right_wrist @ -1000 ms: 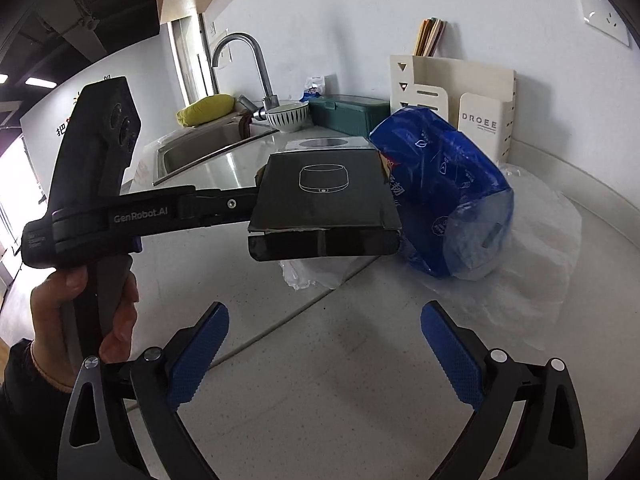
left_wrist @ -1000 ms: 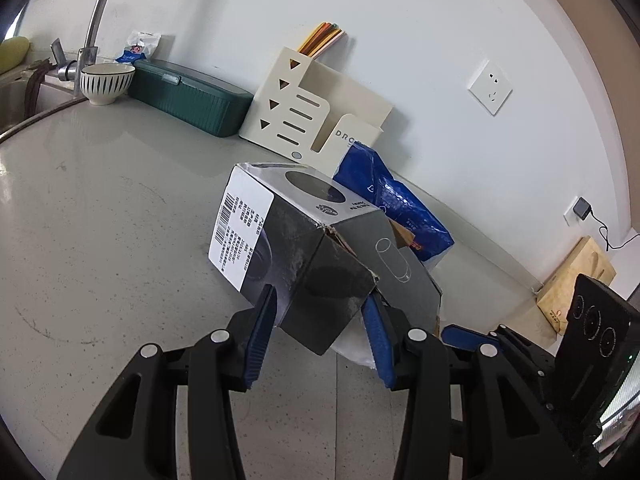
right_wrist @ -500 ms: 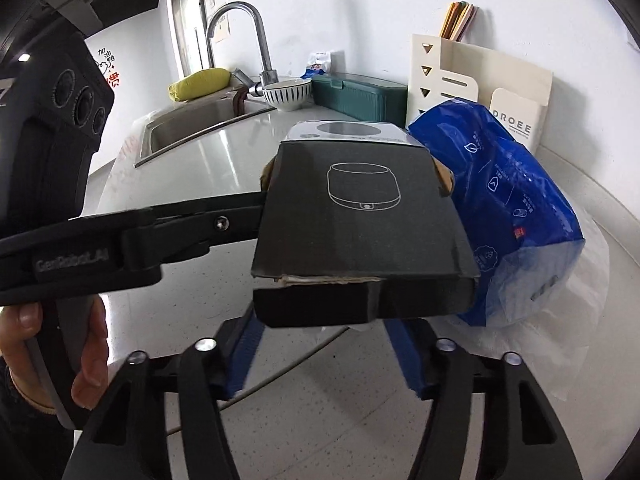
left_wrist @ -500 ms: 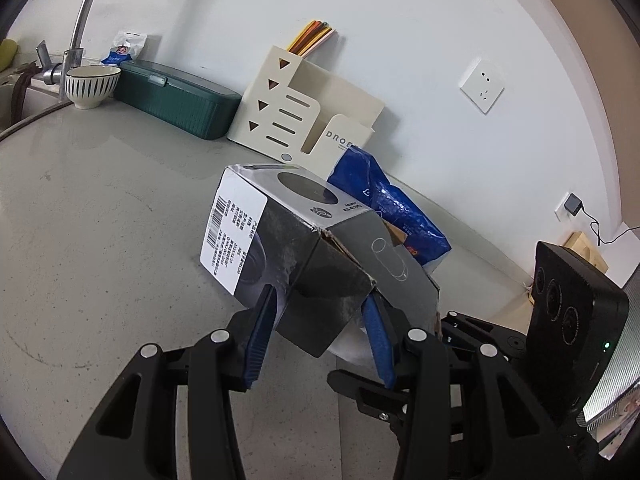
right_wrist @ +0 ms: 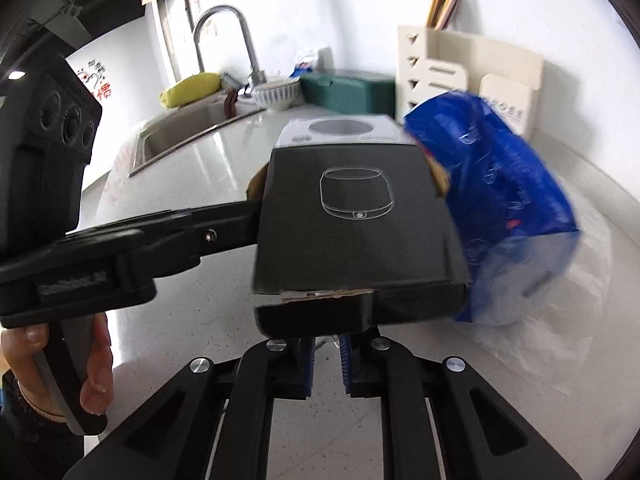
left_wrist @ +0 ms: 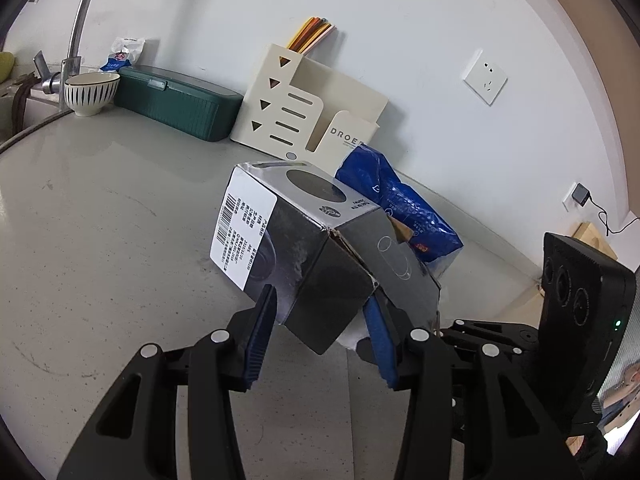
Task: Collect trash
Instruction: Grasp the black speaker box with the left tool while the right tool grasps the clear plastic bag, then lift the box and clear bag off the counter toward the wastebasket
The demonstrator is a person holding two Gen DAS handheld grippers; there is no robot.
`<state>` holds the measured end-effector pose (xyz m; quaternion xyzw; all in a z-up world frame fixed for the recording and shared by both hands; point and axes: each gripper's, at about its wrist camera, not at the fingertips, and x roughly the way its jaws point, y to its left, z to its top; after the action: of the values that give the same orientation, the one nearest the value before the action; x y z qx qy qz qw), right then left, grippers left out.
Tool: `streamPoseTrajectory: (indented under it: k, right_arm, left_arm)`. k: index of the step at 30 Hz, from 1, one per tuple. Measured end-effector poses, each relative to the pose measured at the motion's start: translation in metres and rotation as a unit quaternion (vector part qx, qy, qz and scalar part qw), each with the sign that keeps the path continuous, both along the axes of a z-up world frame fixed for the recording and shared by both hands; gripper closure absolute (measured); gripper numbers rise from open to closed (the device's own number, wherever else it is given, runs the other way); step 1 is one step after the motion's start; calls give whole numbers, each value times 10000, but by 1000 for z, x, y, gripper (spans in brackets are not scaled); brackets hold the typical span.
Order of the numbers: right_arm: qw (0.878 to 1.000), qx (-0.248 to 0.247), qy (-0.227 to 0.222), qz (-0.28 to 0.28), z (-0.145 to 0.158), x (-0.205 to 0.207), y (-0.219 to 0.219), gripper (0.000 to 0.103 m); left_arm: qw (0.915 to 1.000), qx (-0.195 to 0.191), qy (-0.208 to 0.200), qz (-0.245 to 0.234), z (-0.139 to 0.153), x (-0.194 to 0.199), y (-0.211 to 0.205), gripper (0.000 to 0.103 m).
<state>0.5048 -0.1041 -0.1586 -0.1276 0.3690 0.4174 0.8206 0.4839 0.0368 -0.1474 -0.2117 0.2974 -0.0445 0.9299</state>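
Two views, left wrist first: left gripper [left_wrist: 320,332] clamps the near corner of a black box [left_wrist: 304,248], raised above the counter [left_wrist: 100,240]; blue bag [left_wrist: 404,204] just behind, to the right. Right wrist: right gripper [right_wrist: 326,354], fingers narrow, sits under the box's [right_wrist: 356,220] near edge, grasp unclear; bag [right_wrist: 508,200] right, sink [right_wrist: 180,128] far left.

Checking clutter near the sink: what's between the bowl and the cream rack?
In the left wrist view, a green lidded box lies along the wall between the bowl and the rack; nothing else shows in that stretch.
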Motion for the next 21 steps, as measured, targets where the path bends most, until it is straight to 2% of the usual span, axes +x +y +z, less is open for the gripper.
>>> streamPoseTrajectory:
  k: [5,9,12,15,21]
  right_arm:
    - [9999,-119,17,-20,2,-15,-17,89]
    - [9999,-66,74,-67,3,-24,-34,89]
    - [10000,-39,-20,-85,6,-35,-43,89]
    - [9999,37,-23,-92,8,-45,-50,89]
    - [9996,242,-40,-131,13,-62,-63,89]
  left_arm:
    - [9990,396,65,184,5,-1,-3,59]
    - [9962,730,153,454,10,-1,-8,64]
    - [9910,1123,237,695,11,-3,-13,80]
    - [9877,1293,265,838,11,-7,-13,98]
    - [9860,1381,173,916,12,-21,-5,100]
